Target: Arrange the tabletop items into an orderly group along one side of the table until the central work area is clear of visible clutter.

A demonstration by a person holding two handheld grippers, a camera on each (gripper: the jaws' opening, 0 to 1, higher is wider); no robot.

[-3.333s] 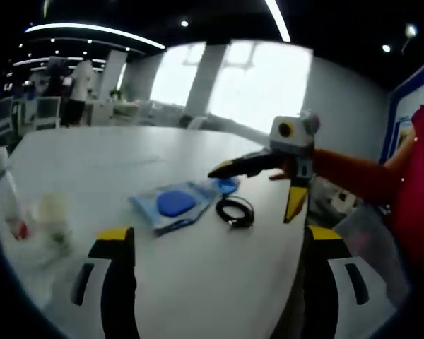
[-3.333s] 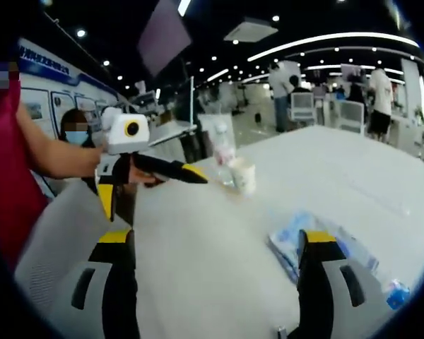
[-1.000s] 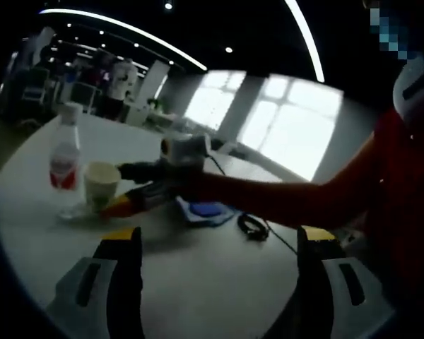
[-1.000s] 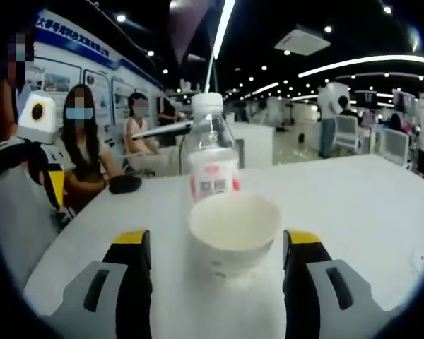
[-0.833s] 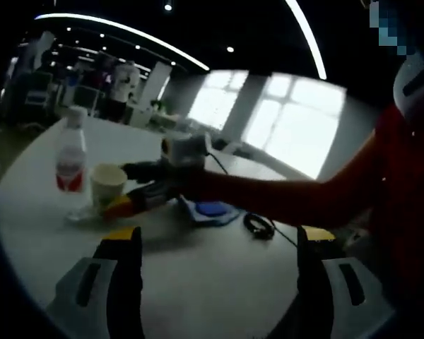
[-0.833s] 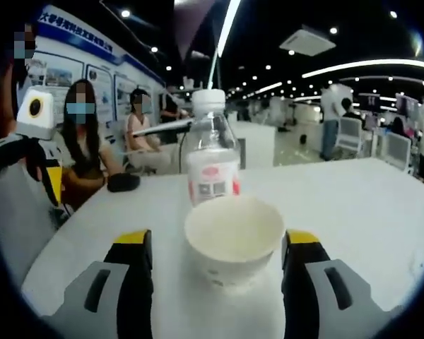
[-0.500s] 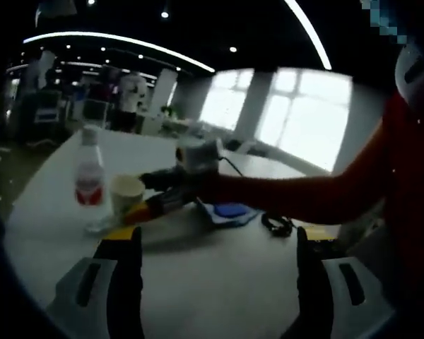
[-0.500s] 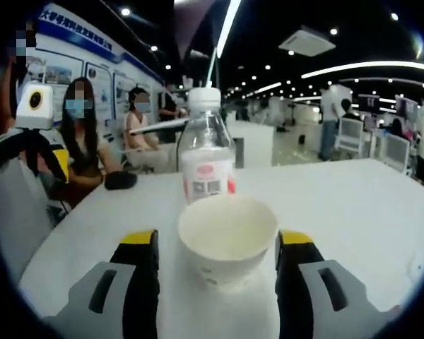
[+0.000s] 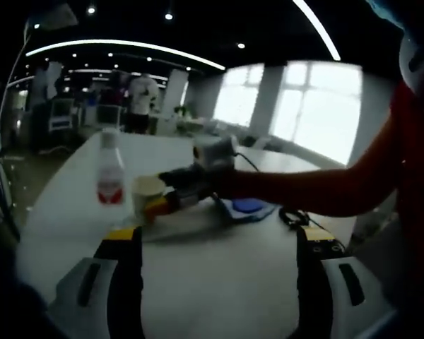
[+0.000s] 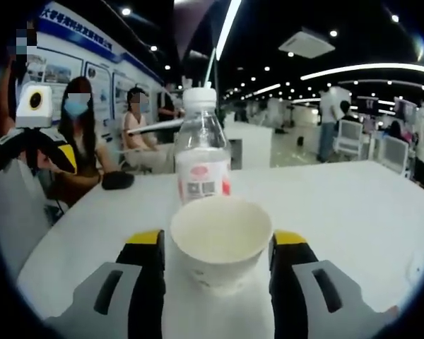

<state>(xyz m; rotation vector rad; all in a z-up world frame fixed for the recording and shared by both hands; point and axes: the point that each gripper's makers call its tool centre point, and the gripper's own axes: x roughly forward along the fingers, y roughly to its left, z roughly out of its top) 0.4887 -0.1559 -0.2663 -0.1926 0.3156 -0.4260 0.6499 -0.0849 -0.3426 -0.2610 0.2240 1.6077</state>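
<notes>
Right gripper view: the right gripper [image 10: 215,265] has narrowed around the white paper cup [image 10: 221,240], just before the clear plastic water bottle [image 10: 201,169], so a grasp looks close. Left gripper view: beside that bottle [image 9: 111,179], the left gripper [image 9: 215,272] stays wide and empty.

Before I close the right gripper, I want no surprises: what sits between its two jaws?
In the right gripper view, the paper cup sits between the right gripper's open jaws. The water bottle stands just behind it.
</notes>
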